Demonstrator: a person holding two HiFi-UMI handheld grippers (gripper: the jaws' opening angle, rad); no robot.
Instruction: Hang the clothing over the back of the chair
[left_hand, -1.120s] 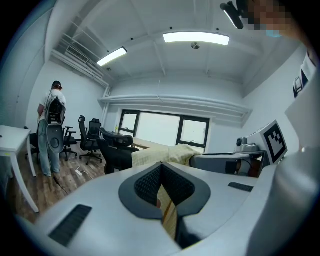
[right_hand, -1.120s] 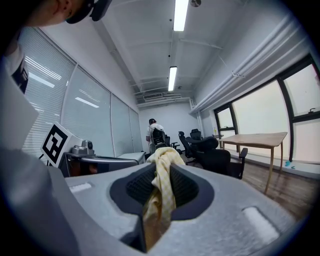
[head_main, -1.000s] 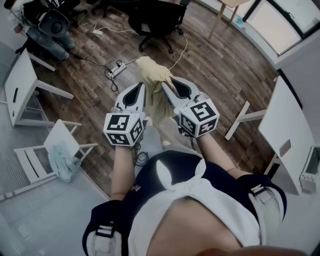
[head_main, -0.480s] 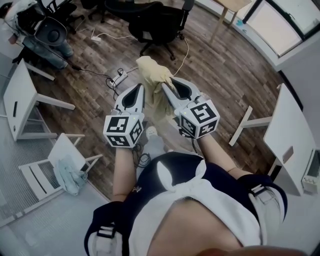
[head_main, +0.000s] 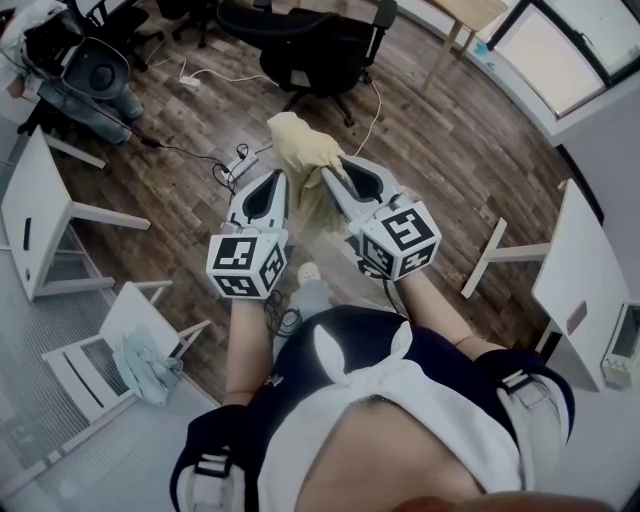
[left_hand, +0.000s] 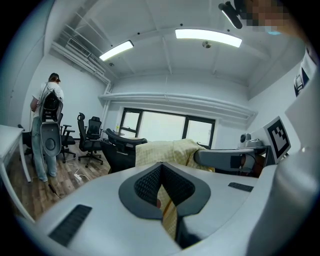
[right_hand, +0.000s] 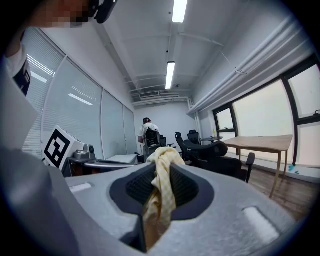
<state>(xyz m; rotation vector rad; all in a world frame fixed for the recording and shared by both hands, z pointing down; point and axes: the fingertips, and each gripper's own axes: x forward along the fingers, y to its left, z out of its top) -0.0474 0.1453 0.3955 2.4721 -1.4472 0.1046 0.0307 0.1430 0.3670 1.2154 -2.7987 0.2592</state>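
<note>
Pale yellow checked cloth garment (head_main: 300, 150): carried above the floor, left gripper (head_main: 278, 178) and right gripper (head_main: 332, 175) both clamped on it. Change: the far black mesh office chair (head_main: 310, 40) is nearer than before. Approach likely under way; hanging not begun.

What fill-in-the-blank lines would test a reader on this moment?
The left claw and right claw are both shut on a pale ____ checked garment.
A light blue cloth lies on the ____ folding chair.
The swivel office chair ahead is ____.
Missing words: yellow; white; black.
</note>
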